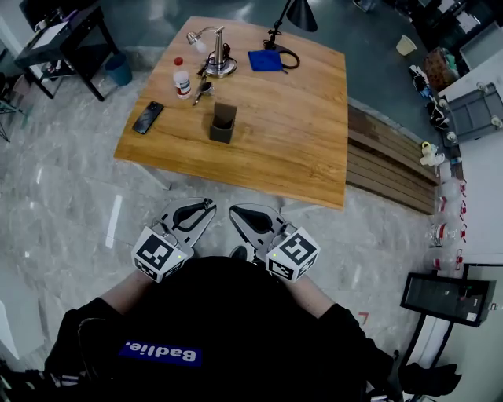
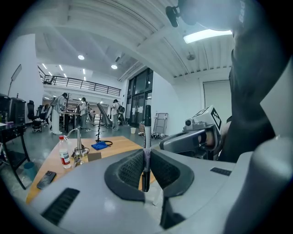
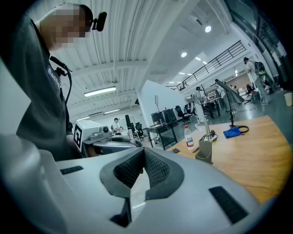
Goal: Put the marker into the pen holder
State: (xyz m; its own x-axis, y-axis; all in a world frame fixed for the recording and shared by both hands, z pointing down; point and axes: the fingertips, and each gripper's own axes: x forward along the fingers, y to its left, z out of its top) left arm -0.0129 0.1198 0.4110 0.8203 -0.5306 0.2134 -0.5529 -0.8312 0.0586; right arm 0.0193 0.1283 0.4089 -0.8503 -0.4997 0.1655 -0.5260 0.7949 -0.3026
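Observation:
A black and grey marker (image 2: 146,146) stands upright between the jaws of my left gripper (image 2: 146,157), which is shut on it. The dark square pen holder (image 1: 222,123) stands upright in the middle of the wooden table (image 1: 299,133), far ahead of both grippers. It also shows as the pen holder (image 3: 205,151) in the right gripper view. My left gripper (image 1: 192,213) and right gripper (image 1: 251,221) hang side by side close to the person's body, short of the table's near edge. The right gripper (image 3: 143,153) is shut with nothing in it.
On the table's left part lie a black phone (image 1: 148,117) and a small bottle (image 1: 181,78). At the back are a metal stand (image 1: 216,56), a blue cloth (image 1: 264,60) and a black lamp (image 1: 292,16). A wooden bench (image 1: 393,169) stands to the right.

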